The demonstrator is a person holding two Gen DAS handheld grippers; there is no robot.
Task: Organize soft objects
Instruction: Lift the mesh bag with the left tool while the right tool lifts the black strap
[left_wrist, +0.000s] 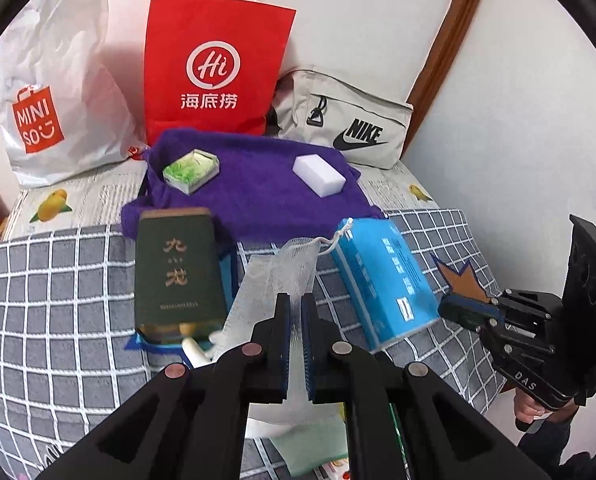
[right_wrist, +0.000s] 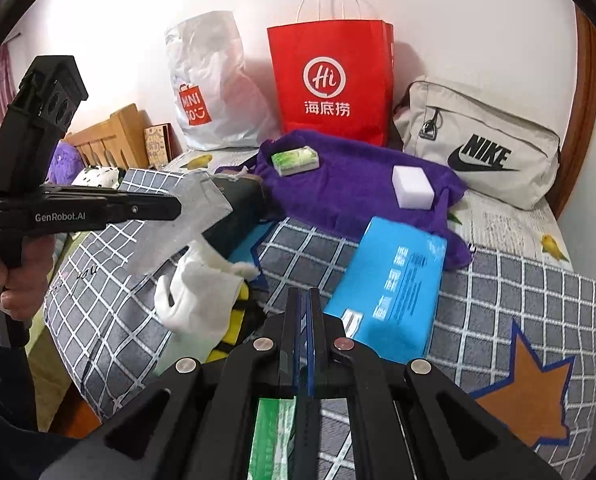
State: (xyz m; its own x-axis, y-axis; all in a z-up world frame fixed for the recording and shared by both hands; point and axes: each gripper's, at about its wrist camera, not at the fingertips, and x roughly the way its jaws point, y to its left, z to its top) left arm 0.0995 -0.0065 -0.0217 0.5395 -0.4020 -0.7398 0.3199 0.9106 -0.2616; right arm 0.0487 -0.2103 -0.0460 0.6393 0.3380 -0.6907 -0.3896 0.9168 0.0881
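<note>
White mesh pouch [left_wrist: 281,268] pinched between nearly closed jaws of left gripper [left_wrist: 295,300], lifted above checked quilt [left_wrist: 57,280], between green box [left_wrist: 177,268] and blue tissue pack [left_wrist: 382,280]. Right gripper [right_wrist: 304,294] jaws pressed together, nothing held, blue pack just beyond. Writing read left to right: "MINISO" on white bag [left_wrist: 53,92], "Hi" on red bag [left_wrist: 213,68], "NIKE" on beige pouch [left_wrist: 350,120].

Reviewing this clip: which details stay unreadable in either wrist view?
- Left wrist view: left gripper hides the mesh pouch's lower part.
- Right wrist view: green packet under the right gripper, cut off by the frame edge.
- Blue tissue pack: print blurred.
</note>
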